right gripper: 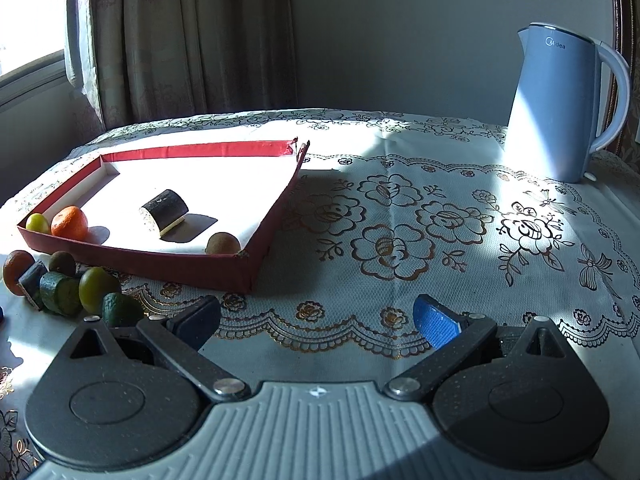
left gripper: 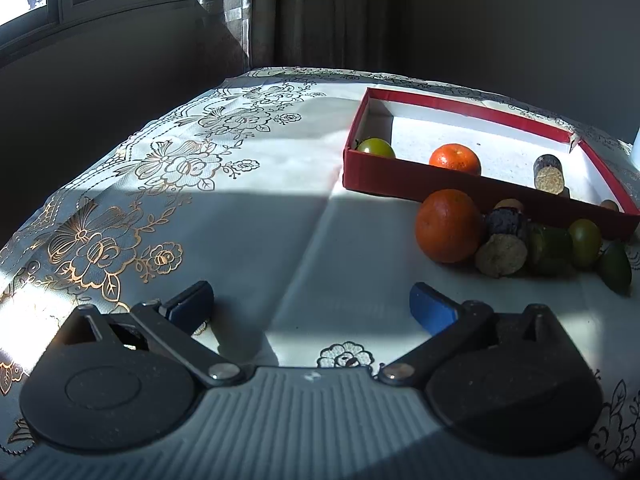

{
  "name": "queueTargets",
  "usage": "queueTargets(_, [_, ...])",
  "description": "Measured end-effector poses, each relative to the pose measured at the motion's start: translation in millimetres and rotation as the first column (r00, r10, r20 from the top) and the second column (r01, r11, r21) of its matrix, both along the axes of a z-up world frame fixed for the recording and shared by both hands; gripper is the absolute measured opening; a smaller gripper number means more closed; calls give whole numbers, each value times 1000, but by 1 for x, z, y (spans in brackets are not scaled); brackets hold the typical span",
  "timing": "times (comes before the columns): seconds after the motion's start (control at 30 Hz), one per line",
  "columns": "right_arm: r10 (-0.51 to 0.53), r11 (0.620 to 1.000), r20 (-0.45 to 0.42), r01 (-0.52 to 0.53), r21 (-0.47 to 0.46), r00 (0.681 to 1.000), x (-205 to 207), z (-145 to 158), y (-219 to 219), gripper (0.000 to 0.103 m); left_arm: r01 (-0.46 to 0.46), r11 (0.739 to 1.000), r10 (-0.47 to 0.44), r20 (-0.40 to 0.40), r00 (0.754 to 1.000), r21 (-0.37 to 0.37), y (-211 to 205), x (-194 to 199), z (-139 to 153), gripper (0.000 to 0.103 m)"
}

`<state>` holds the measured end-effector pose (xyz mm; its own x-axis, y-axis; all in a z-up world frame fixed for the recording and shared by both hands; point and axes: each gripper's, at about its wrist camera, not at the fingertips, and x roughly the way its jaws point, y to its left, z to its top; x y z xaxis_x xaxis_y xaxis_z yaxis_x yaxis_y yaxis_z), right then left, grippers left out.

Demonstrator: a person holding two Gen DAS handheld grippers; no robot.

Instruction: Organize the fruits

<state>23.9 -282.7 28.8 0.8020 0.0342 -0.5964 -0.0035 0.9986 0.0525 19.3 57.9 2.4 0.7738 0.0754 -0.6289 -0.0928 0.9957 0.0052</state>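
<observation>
The box's [left gripper: 472, 194] front wall is hiding the lower half of a green fruit [left gripper: 376, 147] at eleven o'clock. The kettle [left gripper: 636, 148] is being cut off at three o'clock.

The left wrist view sits low over the desk [left gripper: 280, 240], looking forward between its own tongs [left gripper: 310, 306] toward the window corner, with the red box [left gripper: 460, 188] near on its right. The right wrist view looks from just above the desk past its tongs [right gripper: 316, 320] toward the back wall and kettle [right gripper: 560, 100], with the box on its left. Both views share the box, the fruit inside it and the pile of fruit [left gripper: 520, 236] along its near wall.
</observation>
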Motion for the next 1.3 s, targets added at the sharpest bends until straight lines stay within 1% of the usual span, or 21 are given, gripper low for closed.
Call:
queueTargets(0.23, [137, 990, 53, -138, 13, 989, -23, 15, 37, 103, 2, 1000, -2, 2, 1000, -6, 1, -1, 0, 103])
queueTargets(0.3, [172, 985, 63, -173, 0, 983, -28, 16, 46, 103, 3, 1000, -3, 3, 1000, -9, 2, -2, 0, 103])
queueTargets(0.43, [243, 969, 59, -240, -59, 968, -37, 11, 68, 103, 4, 1000, -4, 5, 1000, -12, 2, -2, 0, 103])
queueTargets(0.53, [254, 965, 45, -250, -78, 966, -34, 6, 76, 103, 4, 1000, -4, 6, 1000, -13, 2, -2, 0, 103])
queueTargets(0.83, [238, 970, 32, -236, -55, 971, -11, -6, 84, 102, 5, 1000, -5, 7, 1000, -14, 3, -3, 0, 103])
queueTargets(0.93, [248, 968, 20, -247, -51, 968, -8, -8, 87, 91, 5, 1000, -5, 6, 1000, -14, 3, -3, 0, 103])
queueTargets(0.97, [252, 967, 16, -251, -47, 968, -8, -9, 88, 86, 5, 1000, -5, 6, 1000, -14, 3, -3, 0, 103])
queueTargets(1.0, [255, 966, 12, -255, -42, 967, -7, -10, 88, 84, 5, 1000, -5, 6, 1000, -14, 3, -3, 0, 103])
queueTargets(1.07, [255, 967, 9, -254, -34, 967, -6, -11, 88, 84, 5, 1000, -5, 6, 1000, -14, 3, -2, 0, 103])
queueTargets(1.13, [259, 966, 7, -259, -24, 966, -6, -12, 87, 79, 5, 1000, -5, 5, 1000, -12, 3, -2, 0, 103])
queueTargets(1.2, [263, 964, -3, -263, -23, 965, -5, -13, 87, 71, 5, 1000, -4, 5, 1000, -11, 2, -2, 0, 103])
queueTargets(1.3, [271, 962, -22, -271, -21, 962, -2, -14, 88, 64, 5, 1000, -5, 5, 1000, -11, 2, -2, 0, 103])
